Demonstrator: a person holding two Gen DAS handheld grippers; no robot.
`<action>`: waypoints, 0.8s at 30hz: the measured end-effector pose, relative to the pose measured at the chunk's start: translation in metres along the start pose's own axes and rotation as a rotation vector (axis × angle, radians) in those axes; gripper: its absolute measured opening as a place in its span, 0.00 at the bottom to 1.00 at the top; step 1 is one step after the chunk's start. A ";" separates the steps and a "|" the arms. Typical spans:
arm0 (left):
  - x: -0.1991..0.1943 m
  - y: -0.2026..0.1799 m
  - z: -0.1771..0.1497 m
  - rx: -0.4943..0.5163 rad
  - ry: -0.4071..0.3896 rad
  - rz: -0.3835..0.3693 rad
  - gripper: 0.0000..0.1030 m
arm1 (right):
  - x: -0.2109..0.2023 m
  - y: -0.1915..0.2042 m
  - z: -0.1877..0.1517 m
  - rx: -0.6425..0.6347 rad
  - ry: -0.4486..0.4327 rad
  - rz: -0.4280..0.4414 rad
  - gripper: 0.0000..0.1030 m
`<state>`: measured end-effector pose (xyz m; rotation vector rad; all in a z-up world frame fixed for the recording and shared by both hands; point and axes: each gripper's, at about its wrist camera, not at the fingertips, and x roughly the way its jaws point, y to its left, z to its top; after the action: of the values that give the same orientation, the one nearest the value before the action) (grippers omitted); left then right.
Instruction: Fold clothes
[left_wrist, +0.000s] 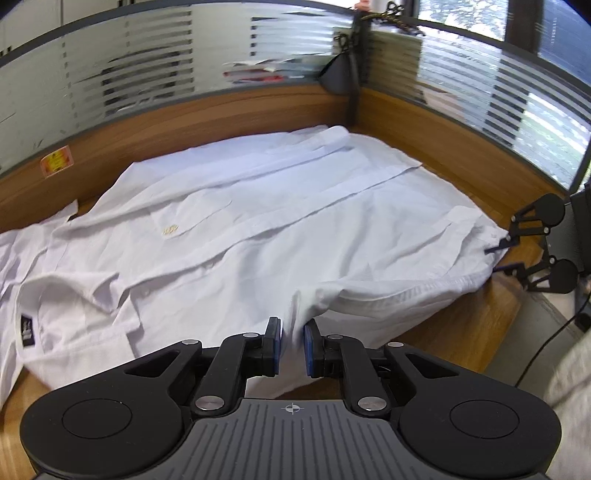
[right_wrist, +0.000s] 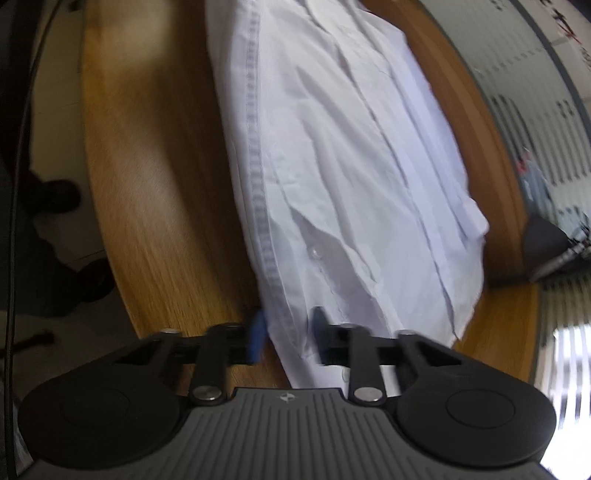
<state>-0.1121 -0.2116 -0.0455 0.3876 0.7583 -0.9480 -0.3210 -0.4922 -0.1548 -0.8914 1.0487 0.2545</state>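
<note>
Leftward in left wrist view, white shirt (left_wrist: 258, 221) lay spread over wooden desk (left_wrist: 461, 325), collar at lower left of frame. Bottom centre, left gripper (left_wrist: 292, 345) pinched hem fold, jaws nearly closed. Right edge, right gripper (left_wrist: 504, 253) at shirt corner; in its own view, cloth between jaws, grip unclear.

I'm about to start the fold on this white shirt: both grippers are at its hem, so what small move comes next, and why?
Probably check the right gripper first. The left gripper already pinches the shirt at its hem, but the right one's pads look slightly apart around the corner. Once firm, lift both together, since the shirt lies flat on the desk.
</note>
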 end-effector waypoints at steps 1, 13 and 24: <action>-0.002 -0.002 -0.001 -0.007 0.001 0.014 0.15 | -0.001 -0.004 -0.003 -0.020 -0.017 0.010 0.13; -0.016 -0.008 0.023 -0.215 -0.042 0.217 0.15 | -0.019 -0.094 0.009 -0.019 -0.091 0.047 0.05; 0.049 0.040 0.064 -0.265 0.112 0.298 0.15 | 0.042 -0.162 0.064 0.024 0.036 0.154 0.05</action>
<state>-0.0352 -0.2570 -0.0384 0.3112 0.8880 -0.5414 -0.1650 -0.5568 -0.0940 -0.7975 1.1537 0.3549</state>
